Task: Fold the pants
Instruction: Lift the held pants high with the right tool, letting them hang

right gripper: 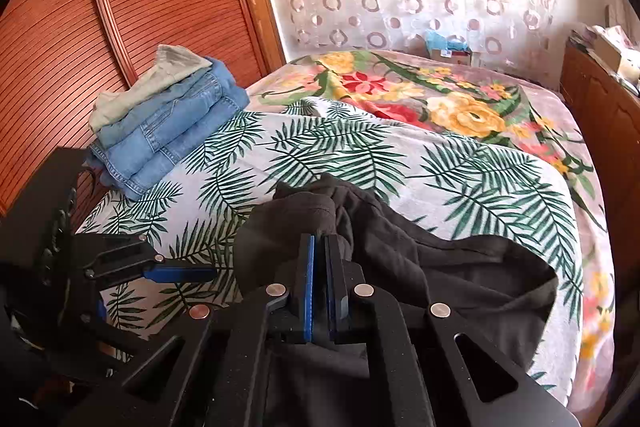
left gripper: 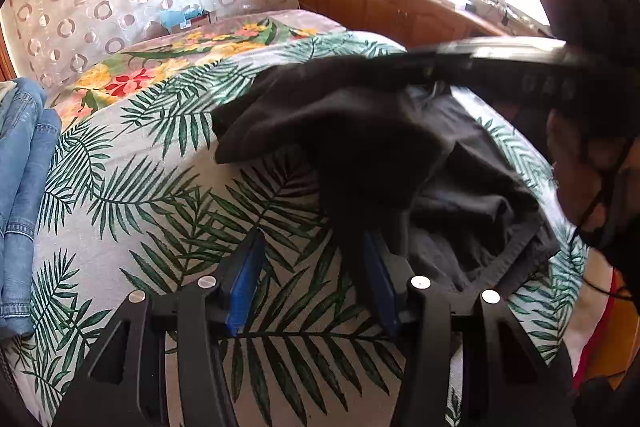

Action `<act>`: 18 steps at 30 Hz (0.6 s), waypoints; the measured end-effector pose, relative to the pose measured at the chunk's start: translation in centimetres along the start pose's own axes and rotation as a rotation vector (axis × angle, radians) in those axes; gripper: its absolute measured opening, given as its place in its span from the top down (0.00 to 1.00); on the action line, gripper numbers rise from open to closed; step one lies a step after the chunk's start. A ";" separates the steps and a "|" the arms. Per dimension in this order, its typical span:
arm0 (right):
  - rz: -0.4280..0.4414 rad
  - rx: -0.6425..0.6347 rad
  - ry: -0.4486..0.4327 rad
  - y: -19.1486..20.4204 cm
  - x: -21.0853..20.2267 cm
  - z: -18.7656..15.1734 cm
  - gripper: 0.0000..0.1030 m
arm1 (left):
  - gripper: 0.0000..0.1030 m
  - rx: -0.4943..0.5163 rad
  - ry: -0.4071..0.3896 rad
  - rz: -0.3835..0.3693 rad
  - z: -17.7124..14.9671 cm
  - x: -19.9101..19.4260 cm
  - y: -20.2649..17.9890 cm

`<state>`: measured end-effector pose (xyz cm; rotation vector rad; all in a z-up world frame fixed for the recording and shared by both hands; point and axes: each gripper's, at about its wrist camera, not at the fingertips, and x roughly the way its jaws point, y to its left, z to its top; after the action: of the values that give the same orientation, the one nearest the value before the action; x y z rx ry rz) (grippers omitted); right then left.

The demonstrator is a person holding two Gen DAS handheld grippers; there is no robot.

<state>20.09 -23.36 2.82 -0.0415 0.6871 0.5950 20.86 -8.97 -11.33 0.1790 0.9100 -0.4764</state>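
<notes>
Black pants (right gripper: 420,267) lie bunched on the near part of the bed (right gripper: 360,155). Our right gripper (right gripper: 319,279) pinches a fold of them; our left gripper (left gripper: 312,279) gapes, empty, beside them. We should grip a matching edge, then spread.

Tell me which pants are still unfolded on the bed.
The black pants, crumpled in a heap near the right tool, which is shut on them. The blue jeans sit folded in a stack.
</notes>
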 end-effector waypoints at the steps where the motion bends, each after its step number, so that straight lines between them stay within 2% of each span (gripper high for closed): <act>1: -0.007 0.015 -0.012 -0.4 -0.4 0.0 0.96 | 0.50 0.002 0.009 0.003 0.0 0.2 -0.1; 7: -0.048 0.096 -0.028 -3.2 -1.9 -0.3 0.96 | 0.50 0.025 0.036 0.039 -0.4 1.0 -0.4; 11: -0.033 0.092 0.025 -3.1 -0.9 -0.7 0.96 | 0.50 -0.002 -0.003 0.038 0.0 -0.1 -0.4; 15: -0.028 0.084 0.033 -2.5 -0.3 -0.8 0.96 | 0.50 -0.029 -0.080 0.011 0.5 -2.6 -0.2; 18: -0.024 0.097 0.038 -2.9 0.0 -0.4 0.96 | 0.50 -0.035 -0.098 -0.068 0.6 -3.2 -0.6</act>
<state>21.39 -25.92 2.05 0.0297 0.7503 0.5381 19.32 -8.72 -8.35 0.0921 0.8295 -0.5272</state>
